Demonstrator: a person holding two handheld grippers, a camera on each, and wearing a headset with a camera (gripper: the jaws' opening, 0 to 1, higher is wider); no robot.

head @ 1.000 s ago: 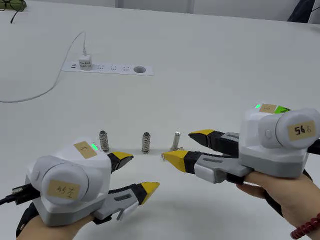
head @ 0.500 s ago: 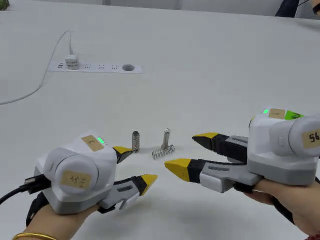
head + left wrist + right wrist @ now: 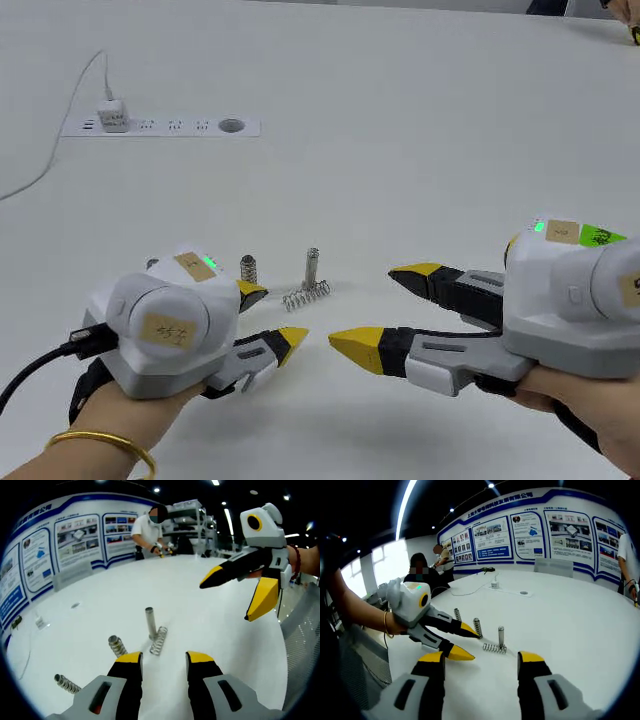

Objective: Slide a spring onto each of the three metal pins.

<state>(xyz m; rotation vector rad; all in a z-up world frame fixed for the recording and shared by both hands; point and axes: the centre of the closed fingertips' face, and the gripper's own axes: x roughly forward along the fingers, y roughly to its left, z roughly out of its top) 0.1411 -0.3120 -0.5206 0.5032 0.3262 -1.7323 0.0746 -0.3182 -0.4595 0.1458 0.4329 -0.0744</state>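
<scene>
Three metal pins stand in a row on the white table. The right one, a bare pin (image 3: 312, 265) (image 3: 149, 622) (image 3: 501, 635), has a loose spring (image 3: 305, 294) (image 3: 158, 640) (image 3: 494, 648) lying flat at its foot. The middle pin (image 3: 248, 268) (image 3: 116, 645) (image 3: 477, 626) wears a spring, and so does the left pin (image 3: 65, 682) (image 3: 457, 614), which my left gripper half hides in the head view. My left gripper (image 3: 272, 315) (image 3: 164, 657) (image 3: 470, 645) is open just short of the pins. My right gripper (image 3: 375, 307) (image 3: 481, 657) (image 3: 227, 601) is open, empty, to the right of the loose spring.
A white power strip (image 3: 160, 126) with a plugged charger and cable lies at the table's far left. Other people (image 3: 149, 530) (image 3: 420, 572) stand or sit around the far sides of the table. Bare tabletop lies to the right and in front.
The head camera has shifted, so everything sits further left. My right gripper's lower tip has drawn back from the bare pin's foot. My left gripper has edged closer to the pins.
</scene>
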